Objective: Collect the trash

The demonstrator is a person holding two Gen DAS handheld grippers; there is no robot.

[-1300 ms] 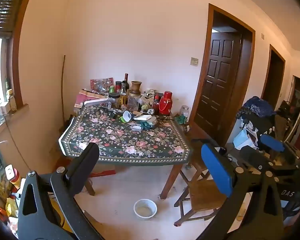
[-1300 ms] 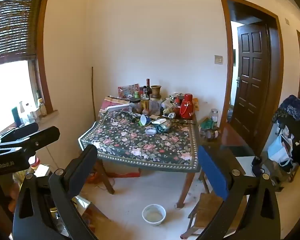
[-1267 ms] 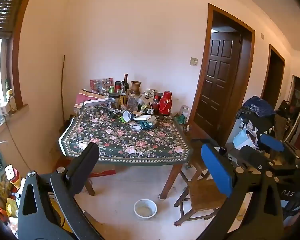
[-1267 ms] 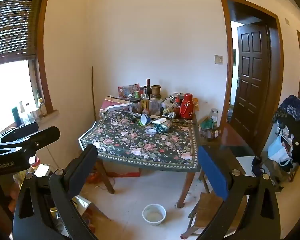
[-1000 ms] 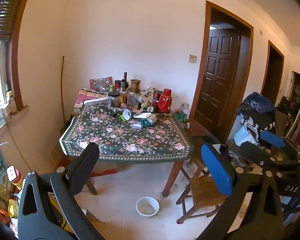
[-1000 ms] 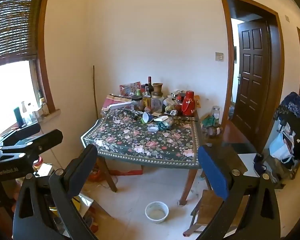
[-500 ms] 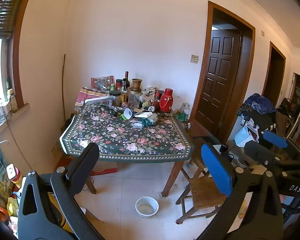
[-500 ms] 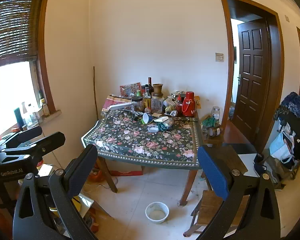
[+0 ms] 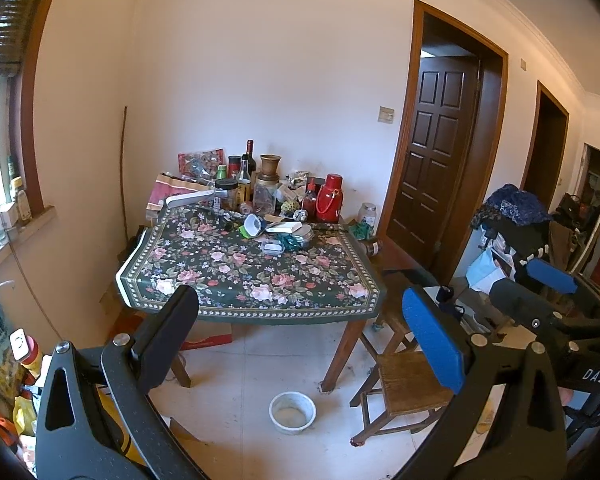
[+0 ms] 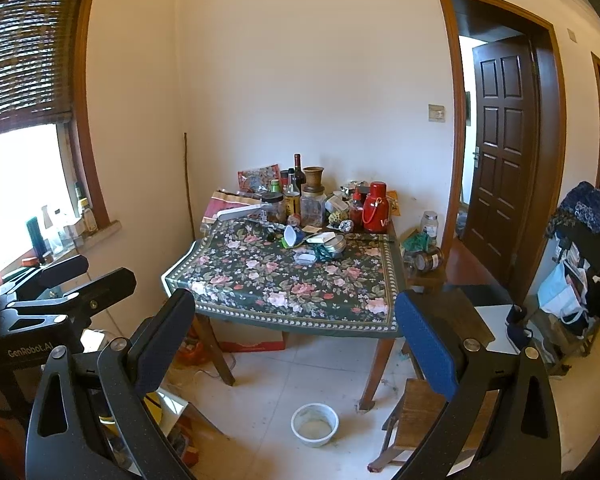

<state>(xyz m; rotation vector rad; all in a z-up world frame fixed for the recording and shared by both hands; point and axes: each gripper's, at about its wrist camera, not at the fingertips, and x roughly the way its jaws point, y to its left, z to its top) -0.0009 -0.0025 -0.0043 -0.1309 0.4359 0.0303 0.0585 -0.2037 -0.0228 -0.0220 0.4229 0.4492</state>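
The small clutter (image 9: 278,236) near the table's (image 9: 204,276) far edge is too small to tell trash from keepsakes. Bottles (image 10: 296,196) there overlap, hiding what stands behind. A box (image 10: 252,342) under the table, perhaps cardboard, is mostly hidden by the cloth's near edge.

Cream walls (image 10: 308,80) meet in the far corner behind a desk (image 10: 284,280) under a dark floral cloth. Daylight comes through a window (image 10: 16,176) on the left, its blind (image 10: 20,52) half lowered. A dark panelled door (image 10: 500,152) stands open on the right. Pale floor tiles (image 10: 292,372) lie below, with a small wooden stool (image 9: 404,380) near the desk.
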